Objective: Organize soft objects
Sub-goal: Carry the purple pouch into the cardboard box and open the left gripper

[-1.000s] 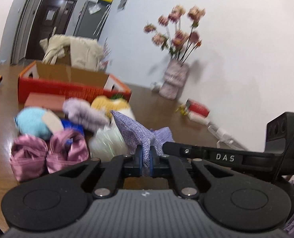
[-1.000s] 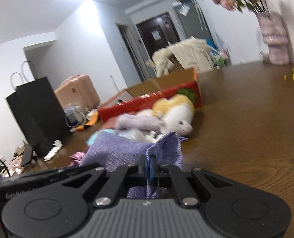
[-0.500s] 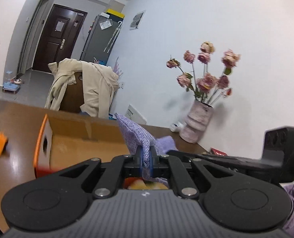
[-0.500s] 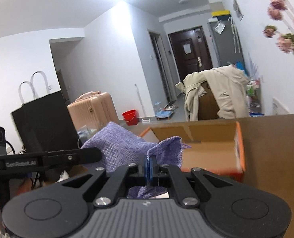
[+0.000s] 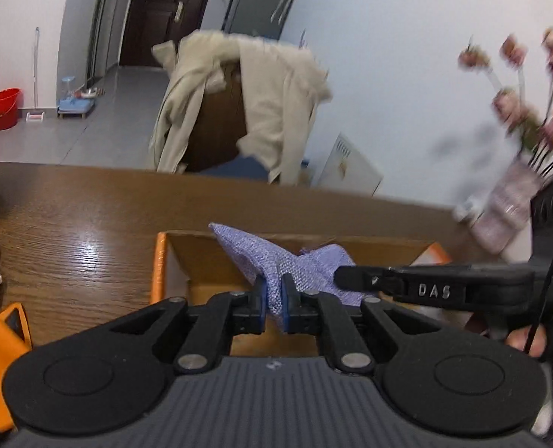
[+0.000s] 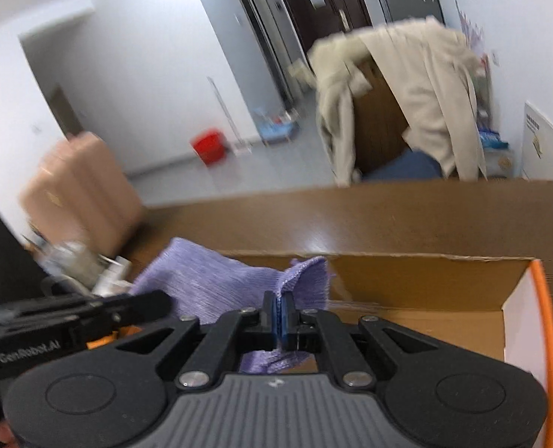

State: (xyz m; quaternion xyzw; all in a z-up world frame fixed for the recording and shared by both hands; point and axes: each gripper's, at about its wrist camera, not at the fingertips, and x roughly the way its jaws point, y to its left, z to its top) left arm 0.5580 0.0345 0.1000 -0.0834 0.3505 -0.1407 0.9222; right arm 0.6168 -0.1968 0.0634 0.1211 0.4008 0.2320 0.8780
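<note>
A purple knitted cloth (image 5: 276, 265) hangs between both grippers. My left gripper (image 5: 273, 295) is shut on one edge of it. My right gripper (image 6: 279, 315) is shut on the other edge of the cloth (image 6: 209, 283). Both hold it over the open orange cardboard box (image 5: 201, 261), whose brown inside shows below in the right wrist view too (image 6: 426, 291). The right gripper's body (image 5: 444, 289) shows at the right of the left wrist view. The other soft toys are out of view.
The box stands on a brown wooden table (image 5: 82, 216). A flower vase (image 5: 508, 201) stands at the table's far right by the wall. An orange object (image 5: 0, 339) lies at the left edge. A chair with a beige coat (image 5: 246, 100) stands beyond the table.
Both grippers have carried the purple cloth from the toy pile up and forward, and now tilt down over the open box. Both stay shut on it.
</note>
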